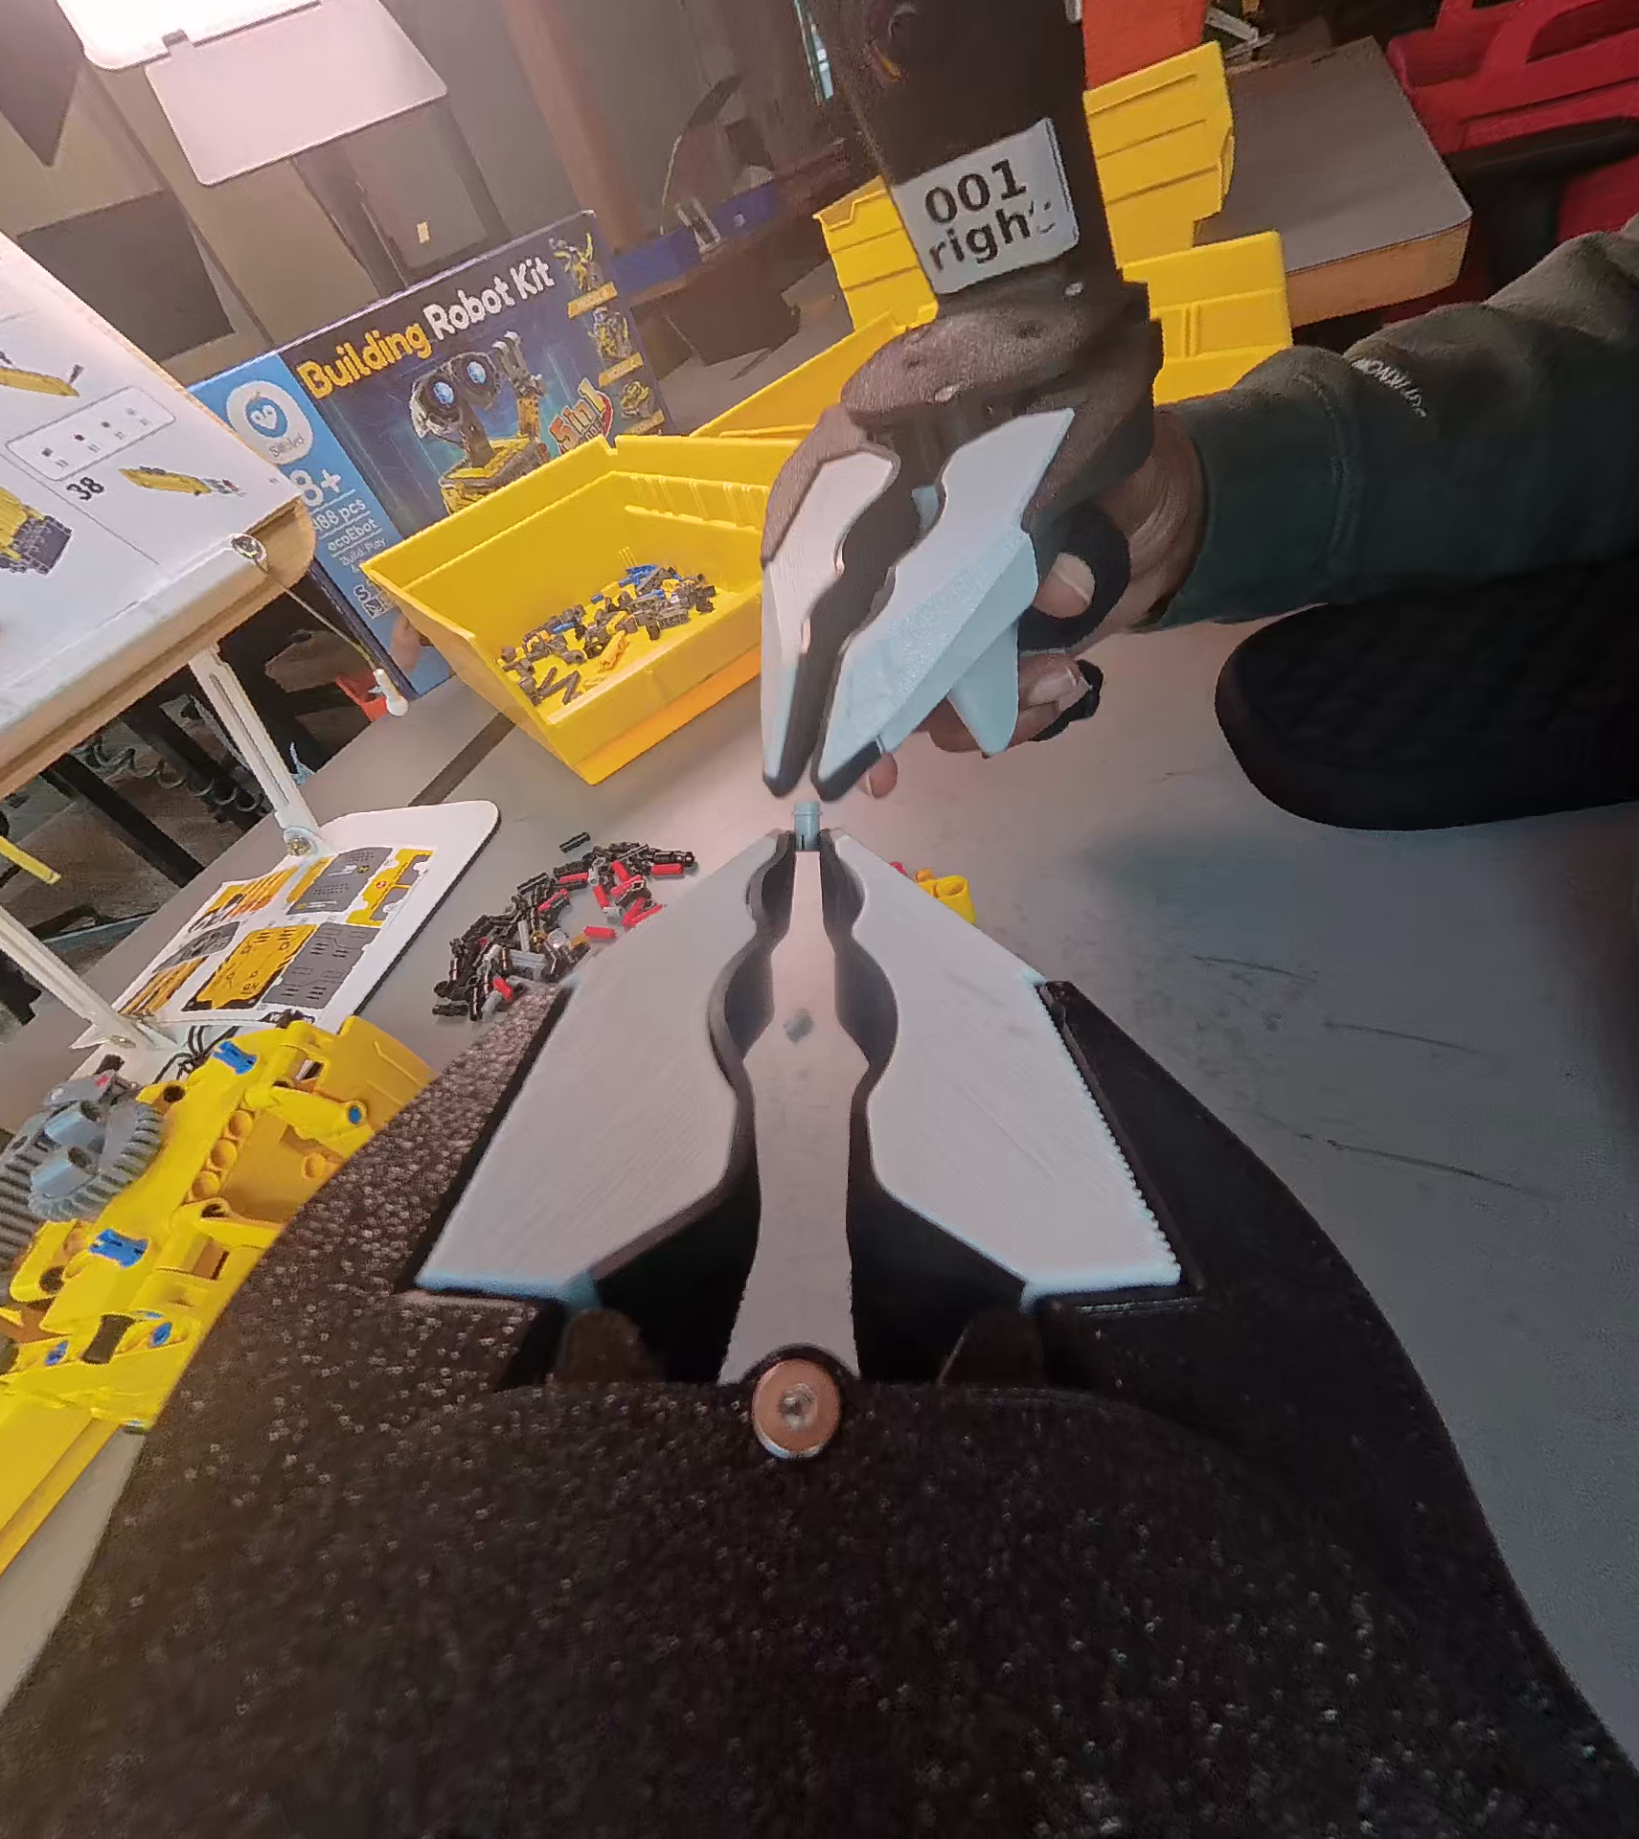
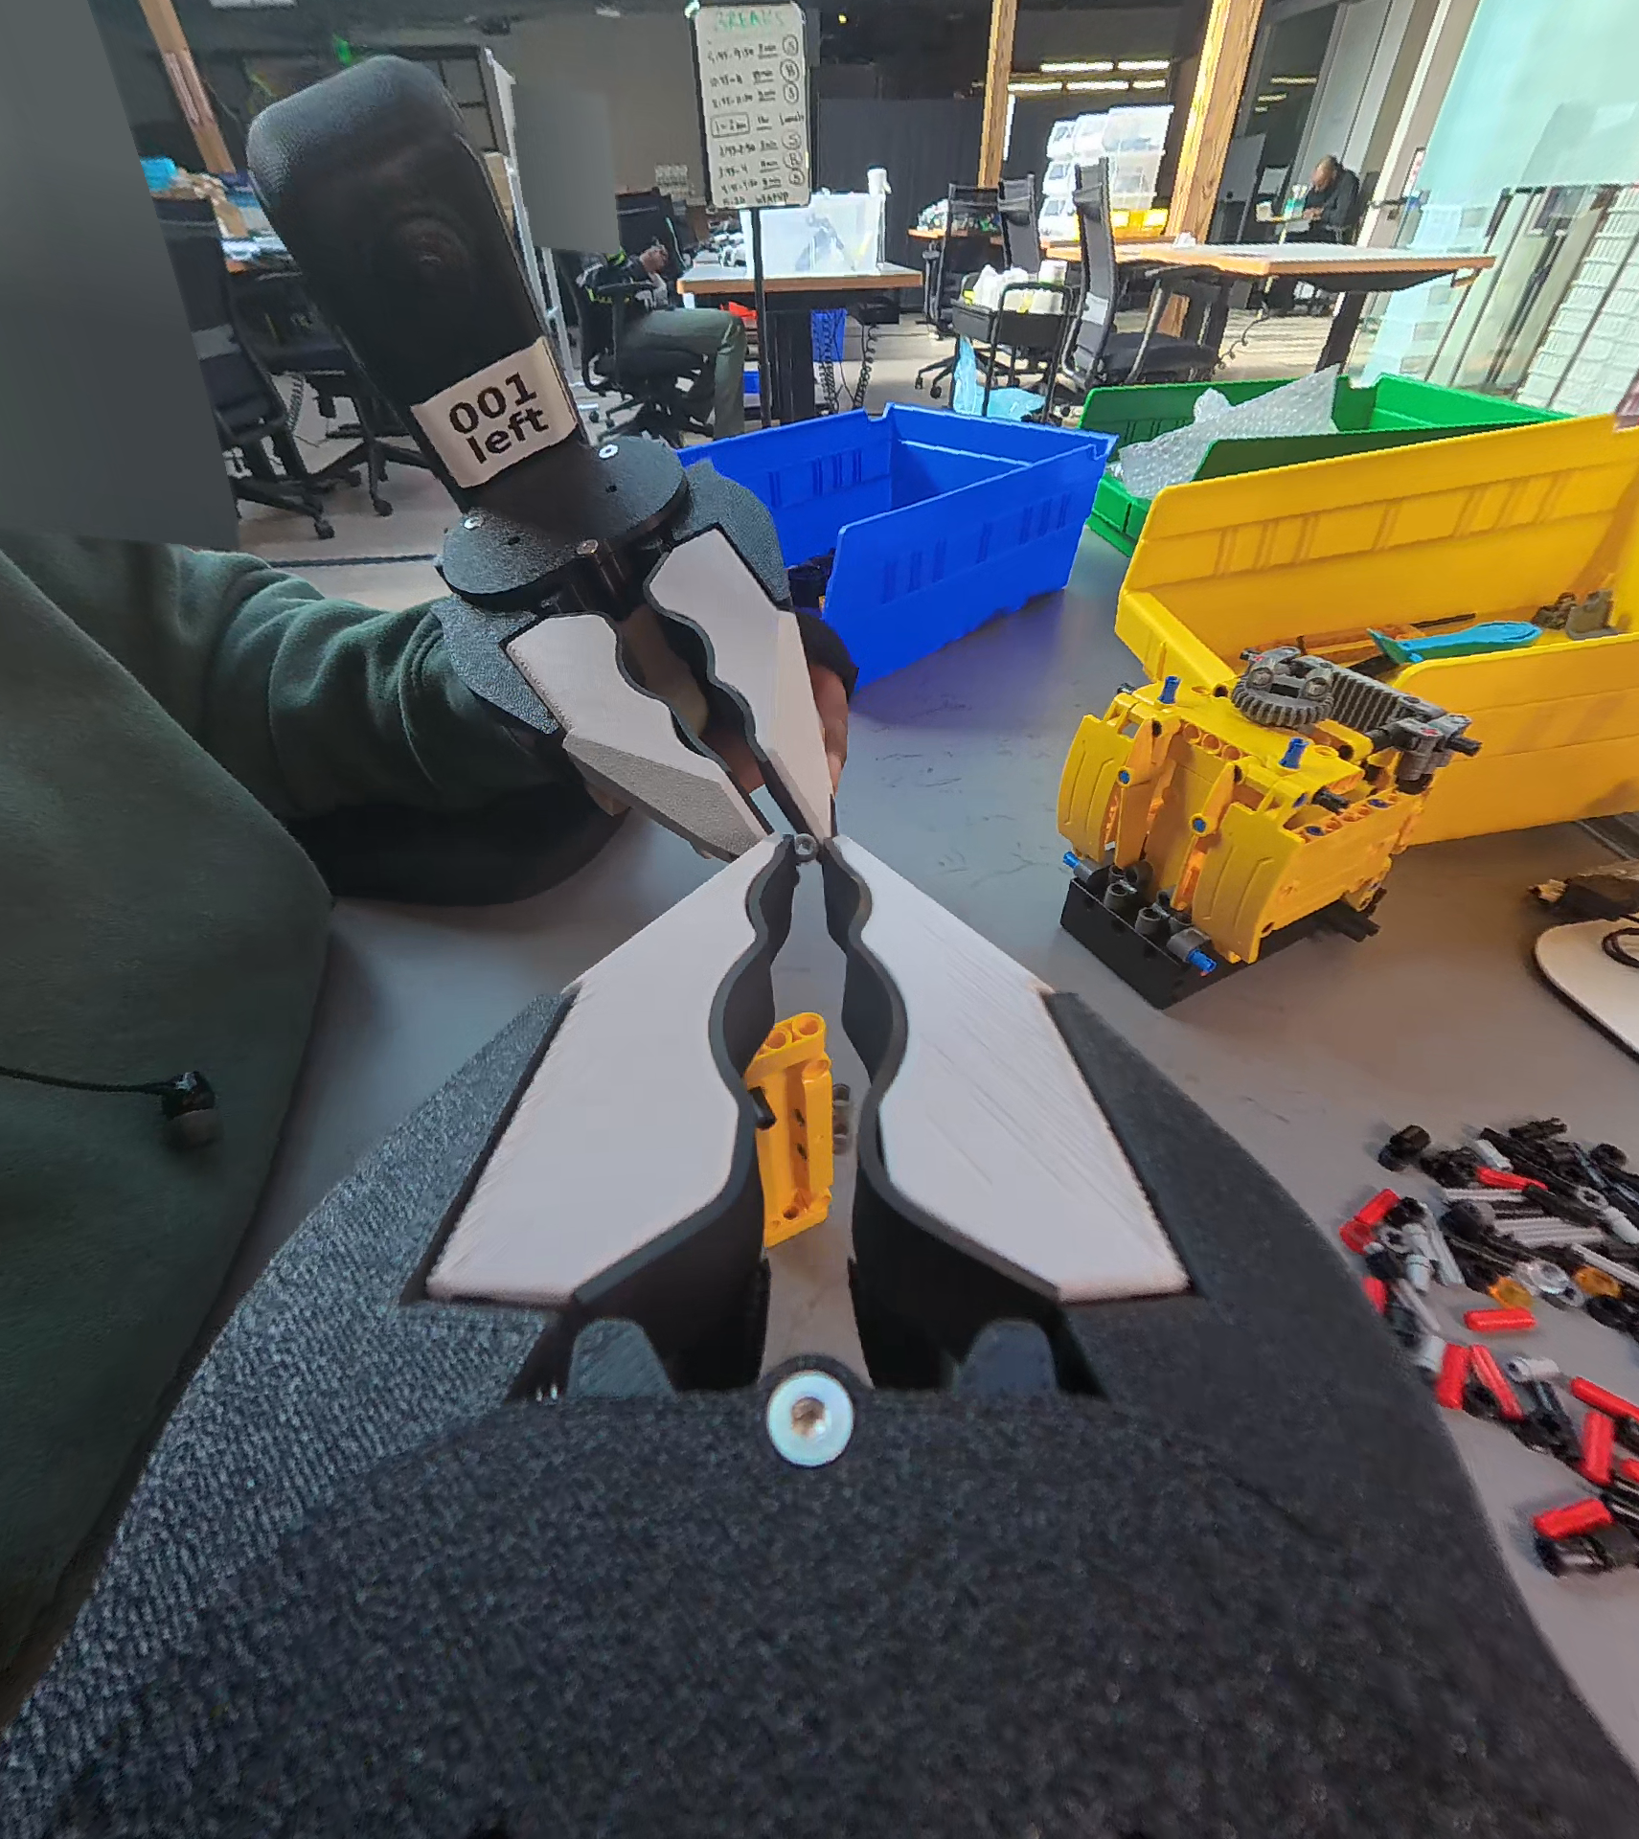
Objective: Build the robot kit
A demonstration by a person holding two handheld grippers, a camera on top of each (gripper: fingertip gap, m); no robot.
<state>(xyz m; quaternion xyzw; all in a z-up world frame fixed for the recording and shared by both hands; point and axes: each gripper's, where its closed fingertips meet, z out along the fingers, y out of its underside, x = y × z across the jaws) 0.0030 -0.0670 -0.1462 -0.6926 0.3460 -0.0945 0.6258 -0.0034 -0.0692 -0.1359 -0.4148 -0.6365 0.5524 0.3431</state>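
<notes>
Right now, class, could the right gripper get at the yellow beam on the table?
Probably yes: the yellow beam lies uncovered on the table just beneath the right gripper; its nearly closed jaws would need opening.

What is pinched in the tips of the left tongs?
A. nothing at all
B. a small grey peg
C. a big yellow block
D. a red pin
B: the left tongs are shut on a small grey peg, which sticks out of their tips just under the tips of the right tongs; the red pins lie in a pile on the table.
</notes>
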